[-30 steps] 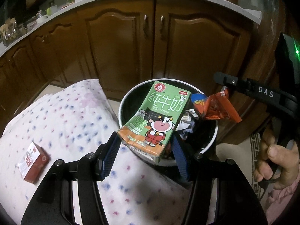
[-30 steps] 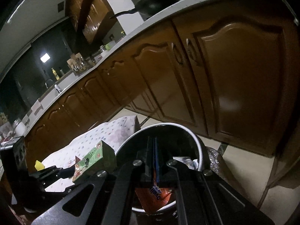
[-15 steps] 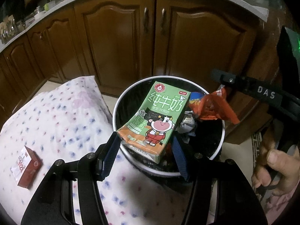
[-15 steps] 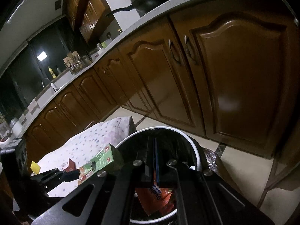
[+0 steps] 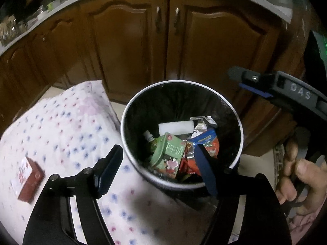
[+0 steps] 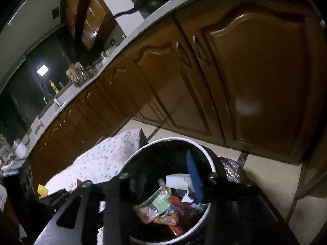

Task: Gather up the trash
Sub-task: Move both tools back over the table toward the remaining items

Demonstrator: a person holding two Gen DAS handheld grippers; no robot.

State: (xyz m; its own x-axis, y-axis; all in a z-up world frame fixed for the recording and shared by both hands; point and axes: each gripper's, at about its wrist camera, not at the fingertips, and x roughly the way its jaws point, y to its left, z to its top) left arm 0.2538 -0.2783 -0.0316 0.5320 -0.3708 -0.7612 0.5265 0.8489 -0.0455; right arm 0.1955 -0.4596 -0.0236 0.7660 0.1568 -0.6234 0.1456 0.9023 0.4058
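From the left wrist view, our left gripper (image 5: 159, 167) hangs just above the near rim of the trash bin (image 5: 238, 114), fingers spread wide and holding nothing. Inside the bin lies the green milk carton (image 5: 168, 157), tilted, printed with Chinese characters and a cartoon cow; beside it sit an orange snack wrapper (image 5: 211, 148) and crumpled foil. Left of the bin, on the spotted tablecloth (image 5: 61, 122), a small red box (image 5: 27, 180) waits, its print too blurred to read. Our right gripper (image 5: 251, 81), marked "DAS", hovers over the bin's far right rim.

From the right wrist view, our right gripper (image 6: 165, 180) is parted and empty above the bin (image 6: 212, 164). Reaching back carelessly, we could knock the bin's rim.
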